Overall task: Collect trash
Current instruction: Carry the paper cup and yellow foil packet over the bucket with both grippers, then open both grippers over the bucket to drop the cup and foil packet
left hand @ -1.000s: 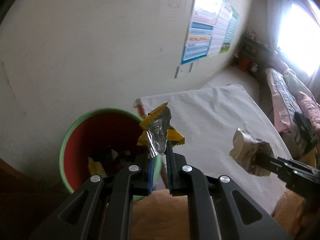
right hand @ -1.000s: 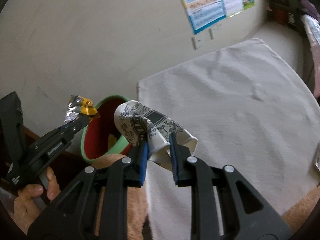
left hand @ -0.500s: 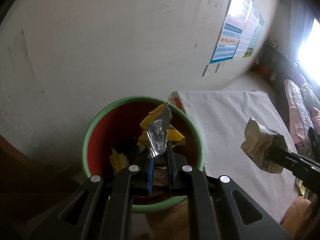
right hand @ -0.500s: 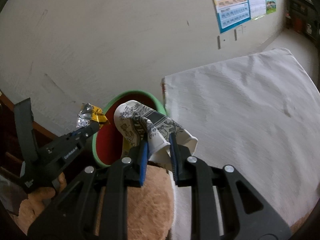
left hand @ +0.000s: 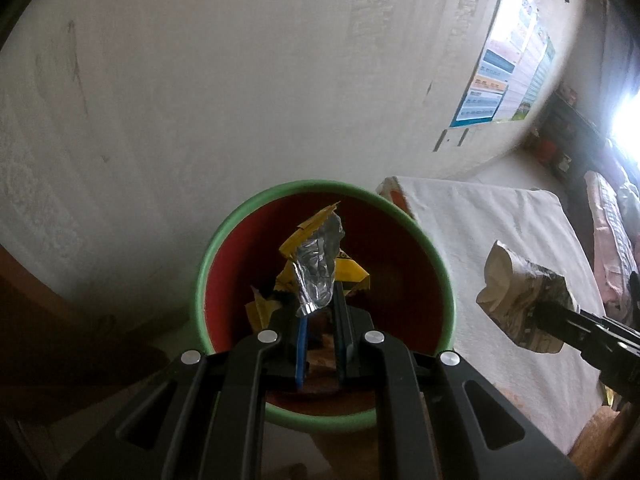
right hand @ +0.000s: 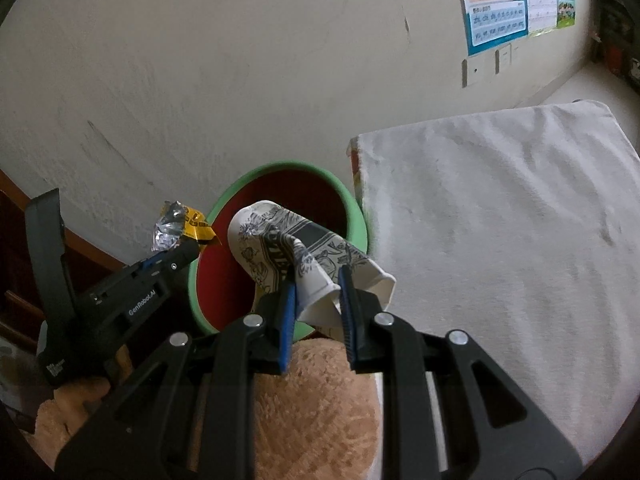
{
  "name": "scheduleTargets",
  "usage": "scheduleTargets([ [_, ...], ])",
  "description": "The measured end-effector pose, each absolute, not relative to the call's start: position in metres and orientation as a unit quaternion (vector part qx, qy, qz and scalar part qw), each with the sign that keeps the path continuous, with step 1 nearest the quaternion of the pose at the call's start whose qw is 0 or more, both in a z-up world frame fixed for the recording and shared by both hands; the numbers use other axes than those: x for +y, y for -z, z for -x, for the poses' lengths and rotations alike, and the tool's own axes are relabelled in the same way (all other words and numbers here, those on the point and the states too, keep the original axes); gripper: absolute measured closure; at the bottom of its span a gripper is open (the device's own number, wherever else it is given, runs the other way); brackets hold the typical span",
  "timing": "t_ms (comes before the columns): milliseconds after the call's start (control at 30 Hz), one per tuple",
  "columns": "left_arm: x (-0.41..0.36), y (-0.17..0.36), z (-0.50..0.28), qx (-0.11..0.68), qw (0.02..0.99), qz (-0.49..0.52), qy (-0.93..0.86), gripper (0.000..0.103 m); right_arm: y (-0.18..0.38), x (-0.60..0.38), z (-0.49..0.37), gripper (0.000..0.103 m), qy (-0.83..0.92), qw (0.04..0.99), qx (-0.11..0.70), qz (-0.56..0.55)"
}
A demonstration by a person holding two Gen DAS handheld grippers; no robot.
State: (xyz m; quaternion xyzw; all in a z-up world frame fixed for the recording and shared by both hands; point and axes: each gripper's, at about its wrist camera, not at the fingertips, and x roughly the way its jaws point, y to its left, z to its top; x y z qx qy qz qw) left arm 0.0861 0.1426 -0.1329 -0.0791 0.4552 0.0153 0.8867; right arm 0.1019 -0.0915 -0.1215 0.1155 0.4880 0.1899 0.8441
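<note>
— Foil-and-yellow wrapper (left hand: 318, 276): status?
— Pinched between the left gripper (left hand: 320, 312) fingers, nearly closed, above the green-rimmed red bin (left hand: 448, 280).
— Right gripper (right hand: 316, 292)?
— Narrow, clamping a crushed printed paper cup (right hand: 288, 252) over the bin's edge.

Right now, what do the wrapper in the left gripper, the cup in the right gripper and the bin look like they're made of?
Snack wrapper: thin metallised plastic film, probably; mirror-silver inside, yellow print outside, sharp crinkles.
Crushed cup: paper, matte white with dark printed drawings; it is creased and folded flat between the fingers.
Trash bin: likely moulded plastic, with a smooth green rim and red inner wall.
</note>
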Motion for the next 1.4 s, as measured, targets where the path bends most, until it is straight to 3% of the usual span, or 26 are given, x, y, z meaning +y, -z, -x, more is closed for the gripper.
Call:
scheduleTargets([
  [1133, 0.157, 0.159, -0.115, 0.468, 0.879, 0.079, -0.038, 0.093, 0.138, -0.051, -0.129, 0.082, -0.192, 0.831, 0.513, -0.095],
  [1200, 0.157, 0.159, -0.113, 0.466, 0.88, 0.079, -0.043, 0.093, 0.139, -0.05, -0.129, 0.073, -0.193, 0.832, 0.512, -0.096],
  [1233, 0.157, 0.16, -0.114, 0.467, 0.88, 0.08, -0.044, 0.092, 0.138, -0.05, -0.128, 0.07, -0.194, 0.832, 0.51, -0.098],
  [1300, 0.158, 0.16, -0.113, 0.465, 0.881, 0.081, -0.048, 0.079, 0.137, -0.05, -0.126, 0.065, -0.195, 0.834, 0.506, -0.097],
  [1333, 0.159, 0.159, -0.112, 0.461, 0.882, 0.08, -0.051, 0.067, 0.137, -0.05, -0.125, 0.064, -0.195, 0.835, 0.505, -0.096],
  [1400, 0.159, 0.155, -0.11, 0.455, 0.885, 0.079, -0.055, 0.063, 0.136, -0.052, -0.122, 0.062, -0.195, 0.836, 0.504, -0.1],
])
